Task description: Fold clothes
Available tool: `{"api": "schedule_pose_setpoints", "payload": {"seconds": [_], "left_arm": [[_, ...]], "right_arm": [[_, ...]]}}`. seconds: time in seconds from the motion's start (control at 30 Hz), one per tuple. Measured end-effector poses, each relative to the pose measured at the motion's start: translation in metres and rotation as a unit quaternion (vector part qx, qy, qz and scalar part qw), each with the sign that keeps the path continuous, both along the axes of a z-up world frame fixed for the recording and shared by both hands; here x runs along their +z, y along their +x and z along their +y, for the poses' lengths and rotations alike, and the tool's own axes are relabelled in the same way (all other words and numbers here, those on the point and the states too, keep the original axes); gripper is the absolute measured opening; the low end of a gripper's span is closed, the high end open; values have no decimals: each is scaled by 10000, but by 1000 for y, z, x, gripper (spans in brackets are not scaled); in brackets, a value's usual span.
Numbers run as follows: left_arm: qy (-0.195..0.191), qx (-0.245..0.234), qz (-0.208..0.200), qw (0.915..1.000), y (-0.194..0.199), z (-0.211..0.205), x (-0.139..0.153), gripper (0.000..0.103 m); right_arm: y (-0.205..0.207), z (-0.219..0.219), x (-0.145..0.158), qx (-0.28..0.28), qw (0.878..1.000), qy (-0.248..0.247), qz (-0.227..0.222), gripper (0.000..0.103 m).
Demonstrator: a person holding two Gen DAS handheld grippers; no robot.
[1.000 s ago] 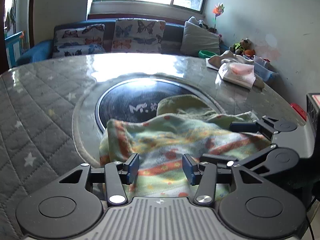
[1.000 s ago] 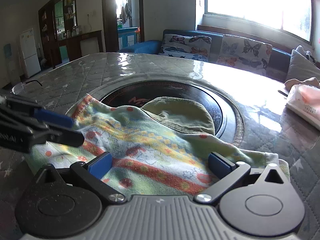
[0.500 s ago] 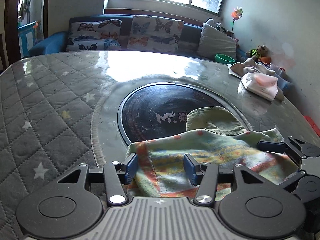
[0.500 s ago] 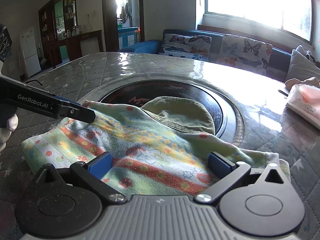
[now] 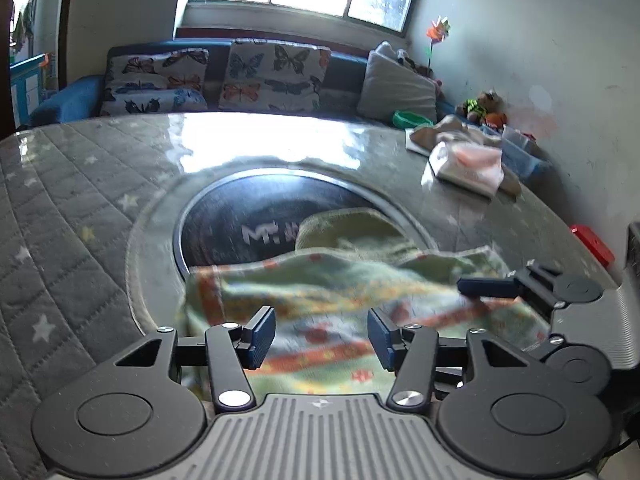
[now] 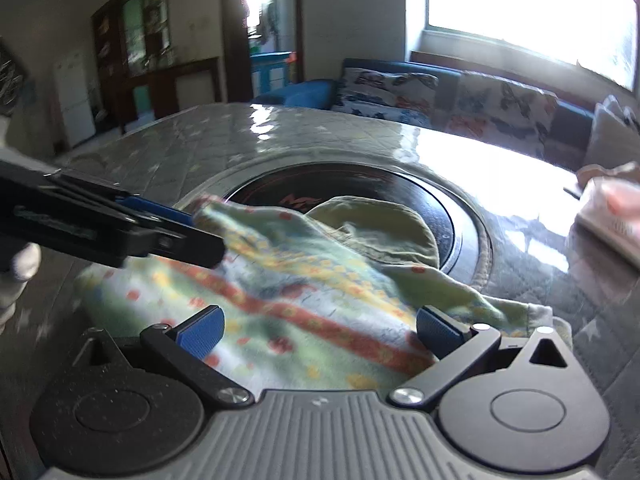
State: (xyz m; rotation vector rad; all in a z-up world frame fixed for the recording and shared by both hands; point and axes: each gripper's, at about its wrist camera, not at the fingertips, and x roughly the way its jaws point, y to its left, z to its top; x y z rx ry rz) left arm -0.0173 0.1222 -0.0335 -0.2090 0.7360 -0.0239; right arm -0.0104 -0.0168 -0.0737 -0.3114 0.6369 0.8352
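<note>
A green patterned garment (image 5: 332,308) with orange stripes lies partly folded on the round table; it also shows in the right wrist view (image 6: 304,288). An olive green part (image 5: 352,228) pokes out behind it. My left gripper (image 5: 321,338) is open, with the garment lying between and below its fingers. My right gripper (image 6: 318,326) is open wide over the garment's near edge. The right gripper's fingers (image 5: 492,286) show at the garment's right side in the left view. The left gripper's fingers (image 6: 172,236) reach over the garment's left corner in the right view.
The table has a quilted grey cover (image 5: 72,208) and a dark round centre plate (image 5: 240,224). A wipes pack (image 5: 468,164) and cloths lie at the table's far right. A red object (image 5: 592,244) sits at the right edge. A sofa with butterfly cushions (image 5: 276,76) stands behind.
The left gripper has swung back in over the garment's left corner. The right gripper has shifted slightly; both views are blurred by motion. Both grippers stay open.
</note>
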Motion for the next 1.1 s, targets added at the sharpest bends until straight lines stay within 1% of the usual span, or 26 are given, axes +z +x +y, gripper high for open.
{"api": "schedule_pose_setpoints", "payload": {"seconds": [0.1, 0.2, 0.37, 0.53, 0.67, 0.87, 0.97, 1.1], "left_arm": [[85, -10, 106, 9999, -2, -2, -10, 55], [220, -32, 34, 9997, -7, -4, -12, 55], [325, -62, -52, 9994, -10, -6, -15, 56], [422, -101, -137, 9990, -13, -8, -17, 57], [409, -105, -128, 9990, -13, -7, -17, 58], [425, -91, -98, 9990, -14, -6, -14, 59], [399, -84, -119, 9991, -18, -7, -8, 62], [358, -195, -260, 9988, -26, -13, 2, 62]], "right_arm": [[-9, -3, 1, 30, 10000, -30, -78, 103], [-16, -9, 1, -1, 10000, 2, -62, 103], [-23, -25, 1, -210, 9997, 150, -12, 103], [-22, -42, -1, -382, 9991, 177, 96, 103], [-24, -54, 1, -425, 9990, 112, 81, 103], [-27, -71, -4, -462, 9987, 1, 192, 103], [-32, -78, 3, -452, 9989, -62, 86, 103], [-27, -83, 19, -581, 9982, 145, -75, 103]]}}
